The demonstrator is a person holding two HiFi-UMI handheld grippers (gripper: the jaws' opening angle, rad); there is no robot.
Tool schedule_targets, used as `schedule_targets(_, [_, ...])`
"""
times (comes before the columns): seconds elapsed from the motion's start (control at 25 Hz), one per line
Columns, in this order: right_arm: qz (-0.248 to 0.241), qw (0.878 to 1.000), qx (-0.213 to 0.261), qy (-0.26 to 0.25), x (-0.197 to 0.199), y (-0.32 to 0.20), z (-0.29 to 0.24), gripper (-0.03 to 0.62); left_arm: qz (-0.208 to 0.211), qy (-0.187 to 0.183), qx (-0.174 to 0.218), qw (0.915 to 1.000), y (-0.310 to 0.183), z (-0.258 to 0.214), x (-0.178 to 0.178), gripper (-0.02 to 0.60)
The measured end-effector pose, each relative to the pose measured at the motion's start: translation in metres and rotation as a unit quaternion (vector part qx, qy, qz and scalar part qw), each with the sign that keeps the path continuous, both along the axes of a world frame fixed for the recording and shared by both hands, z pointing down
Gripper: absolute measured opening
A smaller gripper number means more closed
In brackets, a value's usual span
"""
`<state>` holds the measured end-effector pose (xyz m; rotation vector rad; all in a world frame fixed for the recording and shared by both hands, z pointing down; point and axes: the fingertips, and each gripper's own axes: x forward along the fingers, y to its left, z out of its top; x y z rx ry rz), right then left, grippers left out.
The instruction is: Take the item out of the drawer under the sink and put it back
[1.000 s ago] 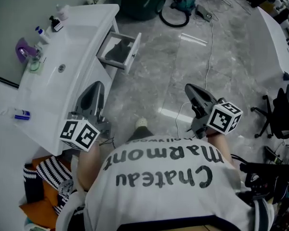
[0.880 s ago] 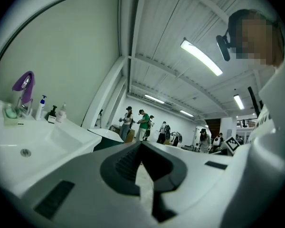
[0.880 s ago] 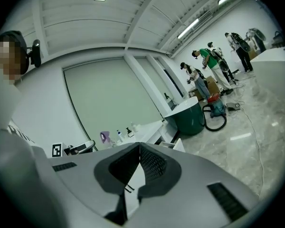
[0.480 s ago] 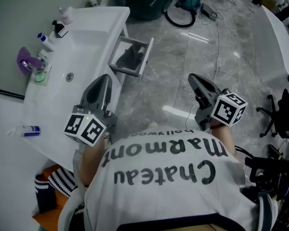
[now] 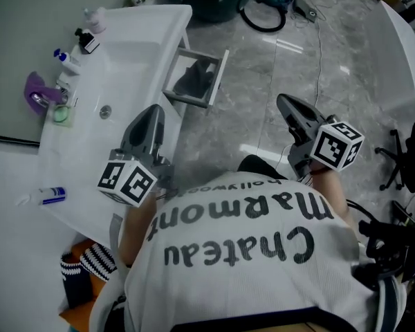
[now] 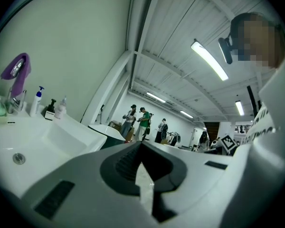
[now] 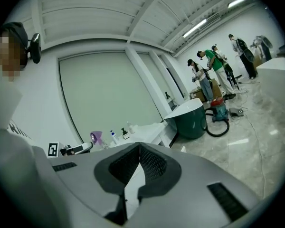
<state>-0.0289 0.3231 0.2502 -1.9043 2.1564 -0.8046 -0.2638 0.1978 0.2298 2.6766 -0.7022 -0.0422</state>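
Now both tools empty, jaws pressed together. Left tool (image 5: 152, 114) over front edge of sink (image 5: 128, 54); right tool (image 5: 285, 104) over marble floor (image 5: 249, 109). Drawer (image 5: 218, 80) under sink pulled out, dark item (image 5: 191, 83) inside, well apart from both tools. Bottles (image 5: 68, 61), purple tap (image 5: 33, 88) along worktop (image 5: 28, 171) rear; tube (image 5: 52, 196) nearer. Cable (image 5: 317, 43) beyond drawer.

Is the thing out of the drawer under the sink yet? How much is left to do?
Done: the drawer under the sink stands open. In hand: nothing; the left tool and right tool are both shut and empty, apart from the drawer. Left, it seems: the dark item lies inside the drawer, so lifting it out and putting it back.
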Motion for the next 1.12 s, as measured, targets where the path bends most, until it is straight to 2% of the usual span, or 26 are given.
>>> schedule_targets(0.12, [0.015,1.0,0.002,-0.005,0.008,-0.003,-0.003,0.011,0.006,-0.004,-0.012,0.9999,-0.003,0.008,0.003,0.009])
schedule_targets(0.4, [0.023,1.0,-0.006,-0.012,0.018,-0.006,0.006,0.011,0.024,-0.017,-0.01,0.9995,0.003,0.019,0.02,0.009])
schedule_targets(0.68, [0.005,0.999,-0.023,-0.029,0.019,-0.018,0.023,0.011,0.013,-0.024,-0.039,0.9989,0.0,0.033,0.029,0.009])
schedule_targets(0.84, [-0.009,0.998,-0.033,-0.049,0.023,-0.028,0.038,0.011,0.017,-0.04,-0.04,0.9982,-0.004,0.043,0.042,0.009])
schedule_targets(1.12, [-0.036,0.996,-0.041,-0.072,0.038,-0.057,0.054,0.011,0.005,-0.044,-0.047,0.9979,-0.018,0.042,0.073,0.009])
